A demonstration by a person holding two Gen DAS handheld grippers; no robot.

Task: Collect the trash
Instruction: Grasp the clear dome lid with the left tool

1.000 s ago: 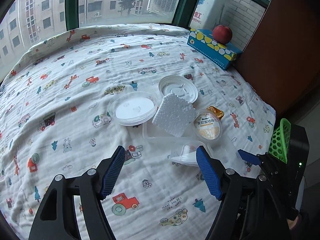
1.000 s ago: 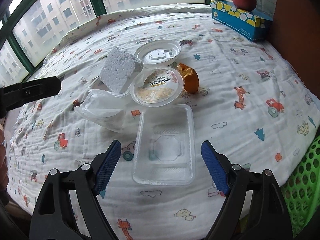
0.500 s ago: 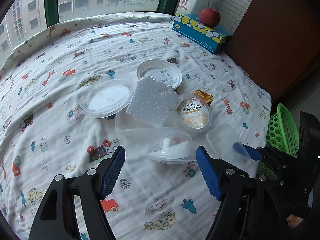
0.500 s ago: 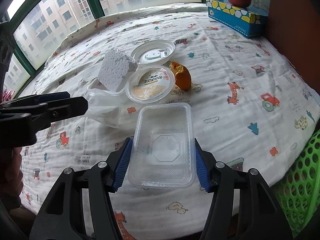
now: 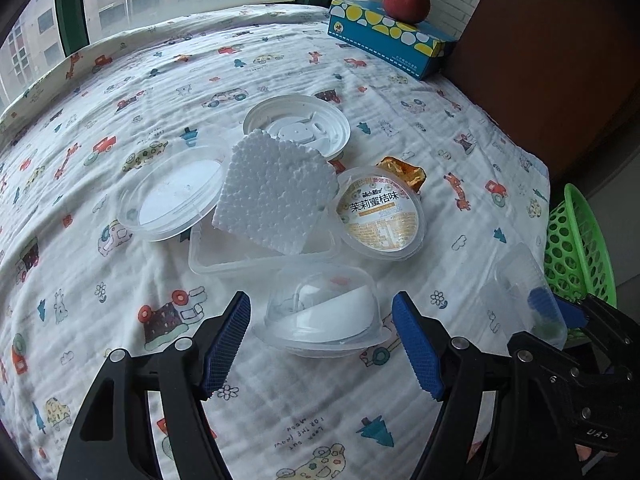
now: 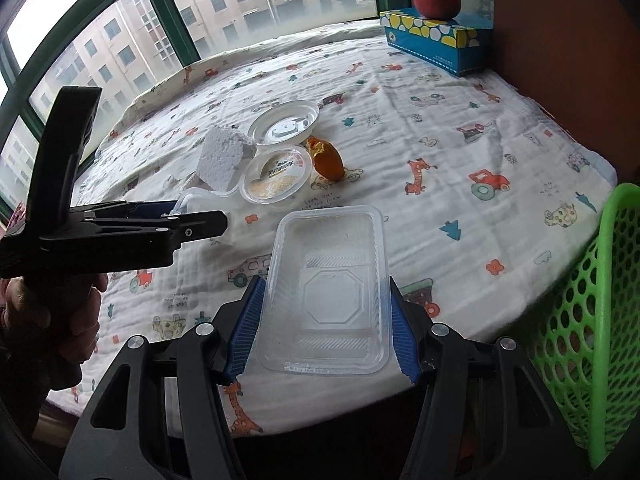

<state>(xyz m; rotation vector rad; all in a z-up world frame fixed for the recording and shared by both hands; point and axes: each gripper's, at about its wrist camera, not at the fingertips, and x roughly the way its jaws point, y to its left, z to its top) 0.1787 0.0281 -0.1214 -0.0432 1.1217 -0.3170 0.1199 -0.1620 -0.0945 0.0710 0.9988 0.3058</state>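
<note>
Right gripper (image 6: 322,320) is clamped across the clear rectangular tray (image 6: 326,292), lifted near the green basket (image 6: 592,320) at 3 o'clock, presumably for dropping in. Left gripper (image 5: 320,340) stands apart astride the domed clear container (image 5: 320,316) (not gripped). Remaining trash sits on a cartoon-print cloth (image 5: 120,80) beside the window (image 6: 120,40).

The left gripper (image 5: 322,342) hung with jaws spread wide, gripped by a bare hand (image 6: 48,320), while the right gripper (image 6: 324,330) was clamped shut.
</note>
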